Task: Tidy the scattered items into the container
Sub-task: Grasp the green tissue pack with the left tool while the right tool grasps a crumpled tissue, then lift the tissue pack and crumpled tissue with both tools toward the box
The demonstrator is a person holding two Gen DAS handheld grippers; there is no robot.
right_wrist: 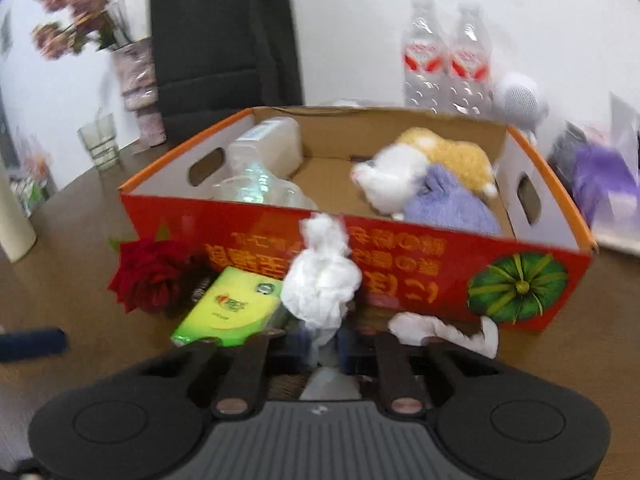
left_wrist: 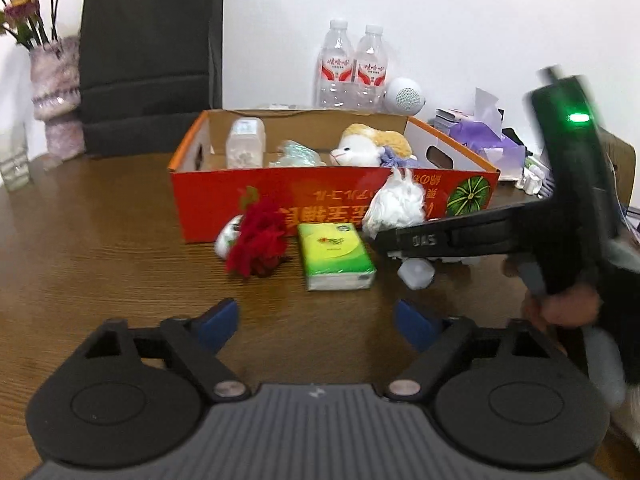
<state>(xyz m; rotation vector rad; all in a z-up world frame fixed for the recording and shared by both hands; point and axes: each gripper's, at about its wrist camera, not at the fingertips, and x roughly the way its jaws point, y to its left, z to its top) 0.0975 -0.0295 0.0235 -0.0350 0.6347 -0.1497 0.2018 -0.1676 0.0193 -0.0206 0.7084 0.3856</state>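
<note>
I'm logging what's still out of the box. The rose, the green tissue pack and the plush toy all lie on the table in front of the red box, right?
Not quite. The plush toy is already inside the red box, as the right wrist view shows. The rose and green tissue pack do lie on the table in front of it.

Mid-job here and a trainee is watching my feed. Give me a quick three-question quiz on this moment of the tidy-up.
1. True or false: the left gripper is open with nothing between its fingers.
2. What is the right gripper shut on? A) green tissue pack B) white crumpled bag C) red rose
3. Name one item already inside the orange box.

Key
1. True.
2. B.
3. The plush lamb; the clear plastic container also counts.
</note>
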